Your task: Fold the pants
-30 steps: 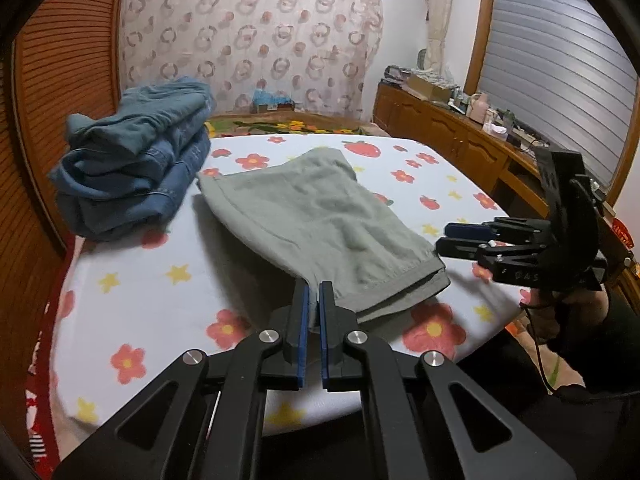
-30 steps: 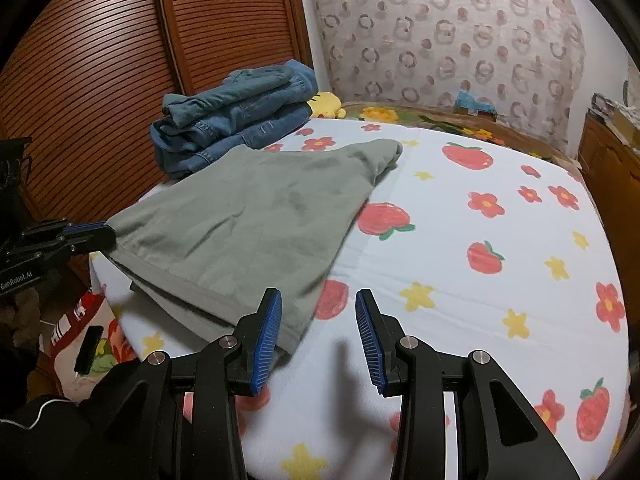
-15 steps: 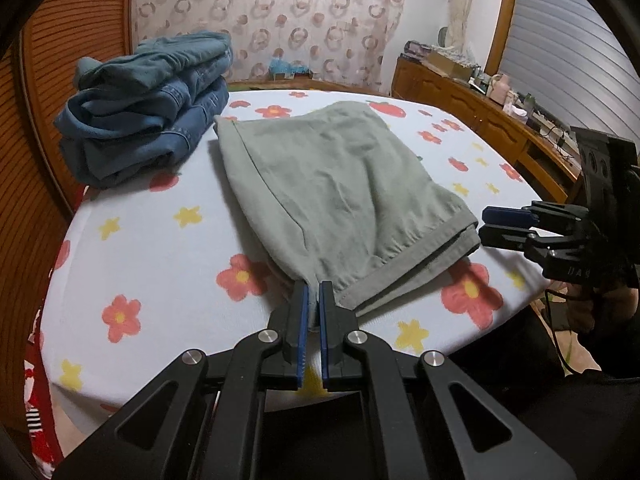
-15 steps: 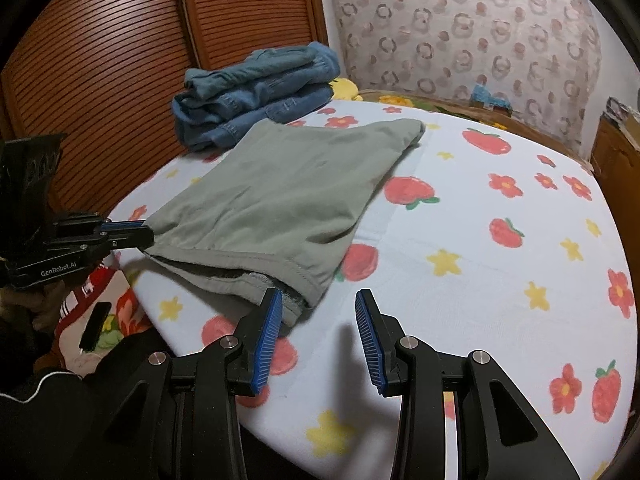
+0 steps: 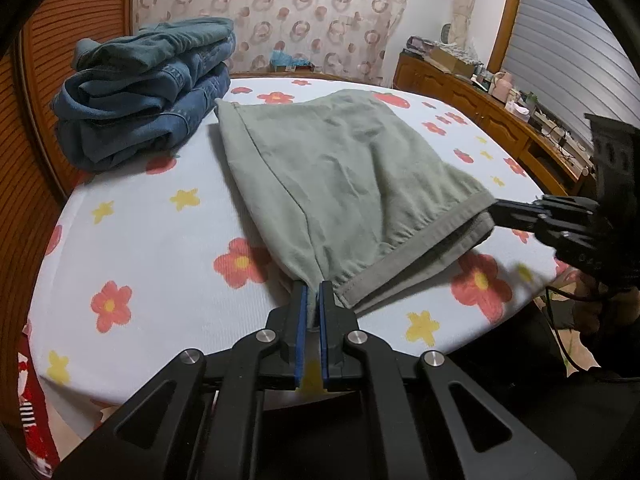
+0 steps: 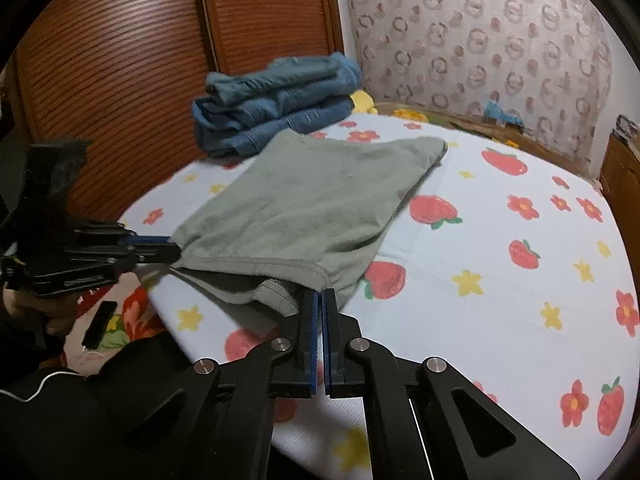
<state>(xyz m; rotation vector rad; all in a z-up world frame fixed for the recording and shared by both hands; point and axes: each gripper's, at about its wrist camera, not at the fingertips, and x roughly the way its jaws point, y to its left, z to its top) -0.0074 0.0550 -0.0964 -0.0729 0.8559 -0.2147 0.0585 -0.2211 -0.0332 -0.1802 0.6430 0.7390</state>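
Pants (image 5: pixel 352 184), grey-green, one pair, lying folded on the counter (image 5: pixel 160 240), with the waistband end at the near edge.

Left claw (image 5: pixel 313 300): clenched and gripping one waistband corner, cloth showing between the blue pads. Left hand: not showing clearly.

Right claw (image 6: pixel 320 304): jaws having just been closing; now pinching the opposite waistband corner, cloth bunching at the tips. In the left view it is reaching in from the right at the hem. A dark sleeve (image 6: pixel 60 400) is showing below it.

Waistband: stretching between the two claws, the top layer lifting slightly off the layer below, so the mouth of the pants is gaping toward the edge.

Far end of the pants: resting flat, pointing toward the blue jeans (image 5: pixel 148 92), which are sitting in a folded stack near the back left, just beside the pants.

Counter: wearing a white cloth with flowers, stars and strawberries. Behind it a brown slatted wall (image 6: pixel 120 60) and a patterned curtain (image 5: pixel 280 12) are standing.

Progress, as judged: the legs are appearing already laid together and both corners are being held. Remaining: carrying the waistband end over to the far end, smoothing, and probably adding the pants to the stack.
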